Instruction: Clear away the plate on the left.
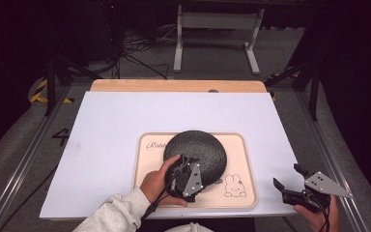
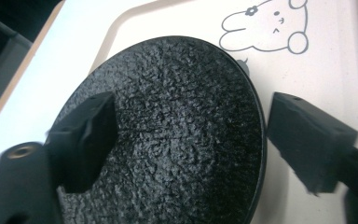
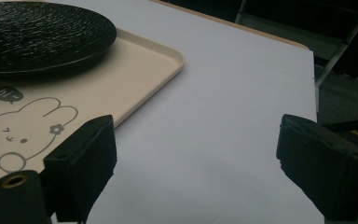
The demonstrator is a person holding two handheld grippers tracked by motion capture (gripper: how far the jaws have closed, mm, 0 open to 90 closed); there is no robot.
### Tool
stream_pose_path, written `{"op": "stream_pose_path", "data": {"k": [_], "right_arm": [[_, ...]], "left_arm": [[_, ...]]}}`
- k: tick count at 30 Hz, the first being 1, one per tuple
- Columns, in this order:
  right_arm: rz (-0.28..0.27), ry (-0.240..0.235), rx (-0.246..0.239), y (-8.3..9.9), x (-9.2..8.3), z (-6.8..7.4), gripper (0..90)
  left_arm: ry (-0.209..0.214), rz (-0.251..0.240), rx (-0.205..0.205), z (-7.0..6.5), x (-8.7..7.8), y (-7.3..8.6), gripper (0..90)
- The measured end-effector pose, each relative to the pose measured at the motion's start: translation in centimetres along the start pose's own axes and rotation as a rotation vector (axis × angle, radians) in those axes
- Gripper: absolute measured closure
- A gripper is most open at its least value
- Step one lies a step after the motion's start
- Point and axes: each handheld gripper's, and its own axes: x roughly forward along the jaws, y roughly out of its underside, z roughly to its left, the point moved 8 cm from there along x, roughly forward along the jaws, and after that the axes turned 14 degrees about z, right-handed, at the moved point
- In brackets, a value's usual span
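Observation:
A round black plate (image 1: 194, 150) with a rough, pebbled surface lies on a beige tray (image 1: 239, 145) printed with a rabbit drawing (image 1: 234, 186). My left gripper (image 1: 200, 171) hovers at the plate's near edge, held by a hand in a grey sleeve. In the left gripper view the left gripper (image 2: 186, 140) is open: one jaw is over the plate (image 2: 177, 121), the other just outside its rim above the tray (image 2: 335, 79). My right gripper (image 1: 289, 177) stands open near the table's front right corner, over the bare mat (image 3: 223, 107), nothing between its jaws (image 3: 196, 158).
A white mat (image 1: 106, 130) covers the table, with a wooden strip (image 1: 174, 85) at the far edge. The tray's corner (image 3: 168, 58) and the plate (image 3: 37, 32) lie left of the right gripper. Metal frame legs (image 1: 178, 43) and cables stand on the floor beyond.

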Motion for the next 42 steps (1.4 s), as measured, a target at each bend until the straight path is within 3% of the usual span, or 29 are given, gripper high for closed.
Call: {"op": "stream_pose_path", "data": {"k": [6,25,42], "right_arm": [[-0.003,0.002,0.001,0.0,-0.1,0.0,12.6],[-0.003,-0.003,-0.013,-0.1,0.0,0.2,12.7],[0.0,-0.003,-0.016,0.0,0.0,0.3,12.7]], "left_arm": [[0.012,0.005,0.008,0.3,-0.3,0.2,11.2],[0.0,-0.005,-0.017,2.3,-2.0,1.9,11.0],[-0.05,0.078,-0.048,4.3,-2.9,5.6,10.6]]}}
